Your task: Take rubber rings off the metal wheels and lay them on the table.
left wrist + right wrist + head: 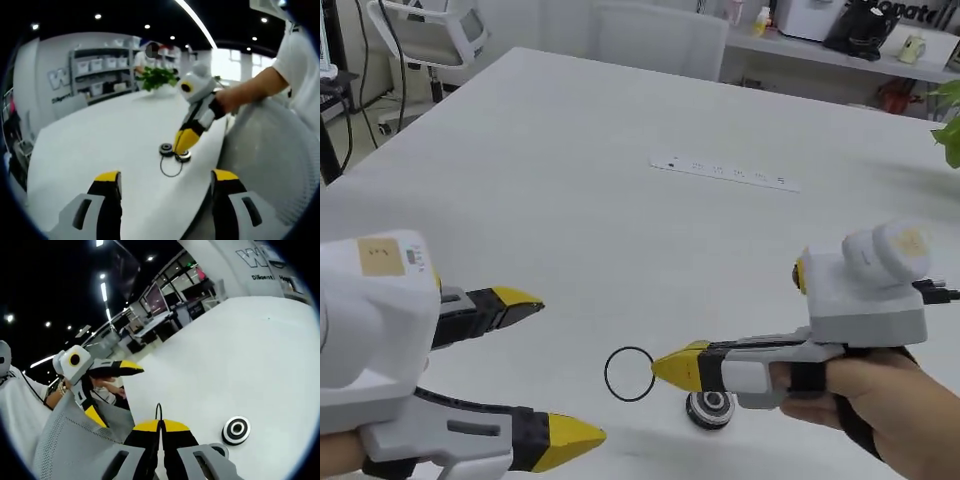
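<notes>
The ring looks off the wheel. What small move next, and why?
Probably open the right tongs and let the ring go: they are shut on its edge, and it sits clear of the wheel, flat at or just above the table.

Head view: a white power strip lies flat, long axis left to right, sockets facing up. Behind it are two chairs: a white-framed office chair at far left and a pale chair near centre. A counter along the rear wall carries a small bottle. Green plant leaves enter at the right edge.

Left gripper view: a shelving unit holds white bins. Large wall lettering sits to its left. A linear ceiling light runs overhead among round recessed lights. A grey mesh chair back stands at the right.
</notes>
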Demonstrator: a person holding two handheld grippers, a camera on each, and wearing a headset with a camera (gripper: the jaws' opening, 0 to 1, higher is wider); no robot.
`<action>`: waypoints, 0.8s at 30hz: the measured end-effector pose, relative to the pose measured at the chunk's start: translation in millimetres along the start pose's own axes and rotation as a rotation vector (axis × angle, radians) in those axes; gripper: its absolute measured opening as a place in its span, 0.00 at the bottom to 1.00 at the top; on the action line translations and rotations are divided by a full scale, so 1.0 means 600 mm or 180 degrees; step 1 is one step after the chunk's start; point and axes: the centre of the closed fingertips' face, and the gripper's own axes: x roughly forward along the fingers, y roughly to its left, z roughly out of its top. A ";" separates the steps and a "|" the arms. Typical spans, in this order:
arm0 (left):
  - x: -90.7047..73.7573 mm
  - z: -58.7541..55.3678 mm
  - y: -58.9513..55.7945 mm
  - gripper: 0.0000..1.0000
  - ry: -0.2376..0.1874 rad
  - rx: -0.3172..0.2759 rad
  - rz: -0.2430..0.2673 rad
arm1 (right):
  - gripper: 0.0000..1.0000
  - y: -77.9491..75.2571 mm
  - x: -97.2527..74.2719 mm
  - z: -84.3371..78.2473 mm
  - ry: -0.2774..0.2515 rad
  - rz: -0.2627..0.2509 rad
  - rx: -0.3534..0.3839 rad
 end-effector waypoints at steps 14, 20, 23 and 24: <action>0.001 -0.007 -0.006 0.73 0.0087 0.0043 -0.0034 | 0.00 -0.040 0.022 -0.061 0.0322 -0.0294 -0.0137; 0.001 -0.010 -0.005 0.73 0.0119 0.0047 -0.0027 | 0.00 -0.046 0.023 -0.071 0.0376 -0.0354 -0.0144; 0.001 -0.010 -0.005 0.73 0.0115 0.0029 -0.0024 | 0.00 -0.049 0.023 -0.071 0.0360 -0.0365 -0.0141; 0.001 -0.011 -0.005 0.73 0.0120 0.0032 -0.0026 | 0.00 -0.050 0.022 -0.072 0.0361 -0.0371 -0.0135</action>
